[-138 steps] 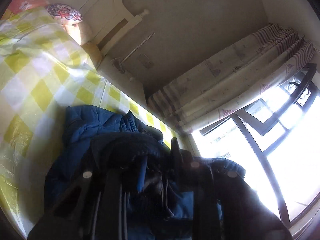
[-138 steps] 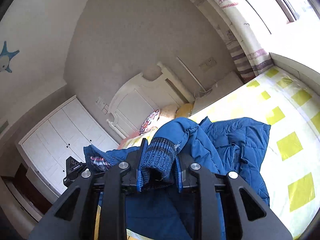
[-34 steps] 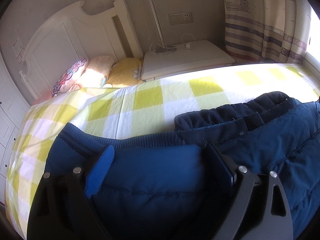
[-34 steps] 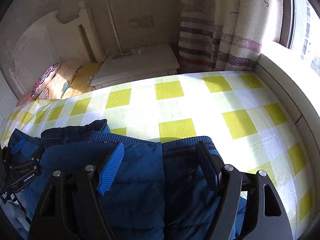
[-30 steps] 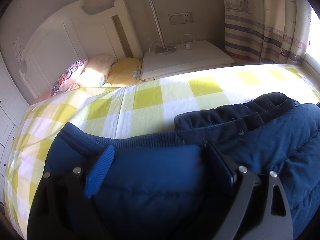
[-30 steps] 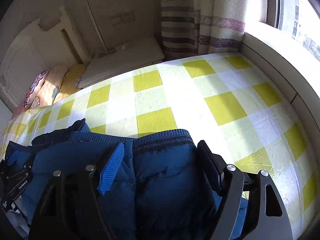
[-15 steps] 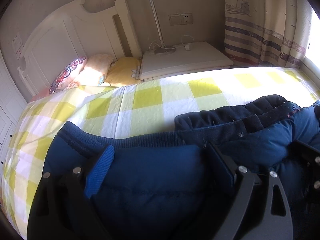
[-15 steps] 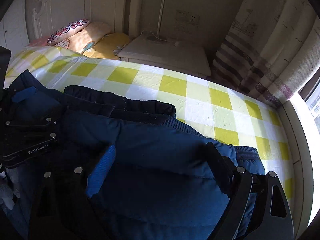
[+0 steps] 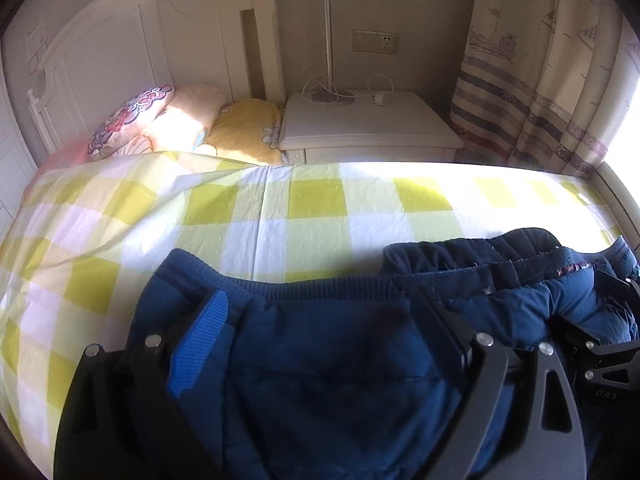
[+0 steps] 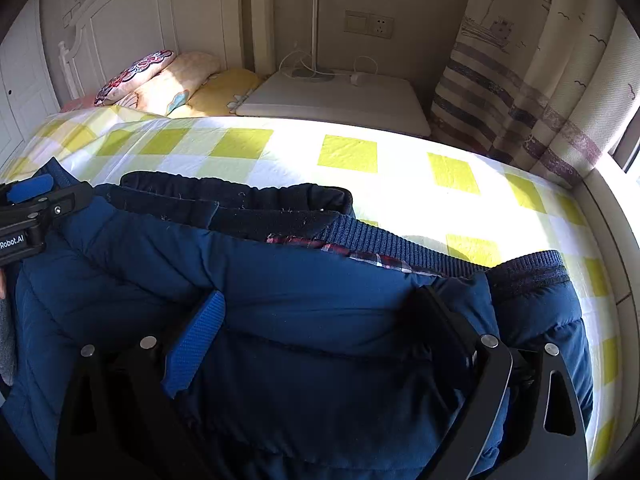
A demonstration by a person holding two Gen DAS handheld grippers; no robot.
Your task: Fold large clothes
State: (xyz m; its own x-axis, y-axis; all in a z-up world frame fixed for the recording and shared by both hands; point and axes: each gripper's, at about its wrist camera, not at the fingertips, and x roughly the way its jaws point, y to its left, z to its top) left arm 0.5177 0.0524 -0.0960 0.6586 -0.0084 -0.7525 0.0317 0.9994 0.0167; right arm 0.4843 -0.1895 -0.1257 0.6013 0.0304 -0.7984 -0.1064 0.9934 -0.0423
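The blue padded jacket lies bunched on the near side of the checked bed, both the left gripper and right gripper spread wide over it, so folding looks barely begun.

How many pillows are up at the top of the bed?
3, in a row by the headboard: a flowery pillow farthest from the nightstand, a peach pillow in the middle, and a yellow pillow next to the nightstand. The sheet may hide more.
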